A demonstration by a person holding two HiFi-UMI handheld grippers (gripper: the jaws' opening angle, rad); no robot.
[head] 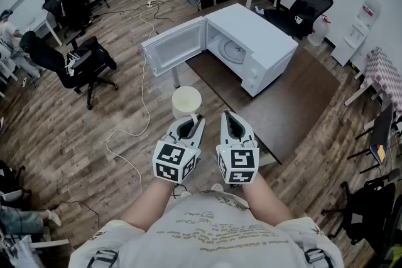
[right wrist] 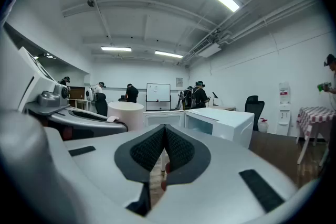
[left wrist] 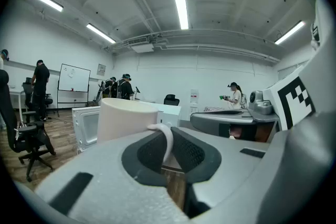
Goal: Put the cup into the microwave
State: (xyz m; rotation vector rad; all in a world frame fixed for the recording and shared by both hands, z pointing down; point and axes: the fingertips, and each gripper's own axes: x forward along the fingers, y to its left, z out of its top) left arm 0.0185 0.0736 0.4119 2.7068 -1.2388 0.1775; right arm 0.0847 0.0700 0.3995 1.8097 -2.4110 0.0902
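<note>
We hold the left gripper (left wrist: 168,140) nearly closed, its dark ribbed pads pinching the thin white handle (left wrist: 164,132) of a cream mug (head: 186,101). The mug hangs upright off the jaw tips, mouth up, clear of any surface. From the head view it sits over the wood floor (head: 94,128) just off the near corner of the dark brown table (head: 301,97), short of the microwave (head: 260,41) and below its open door (head: 174,47).

The right gripper (right wrist: 164,139) floats just beside the left one, apart from it and about level with it. Its pads look pressed together along their upper edge, with nothing caught between them, though the lower gap is too dark for us to be sure it closes fully.

The white microwave stands on the table with its door swung wide to the left, and the round turntable (head: 233,51) shows inside the cavity. A white cable (head: 143,107) snakes across the floor to the left. Black office chairs (head: 81,66) and several people stand farther back in the room.
</note>
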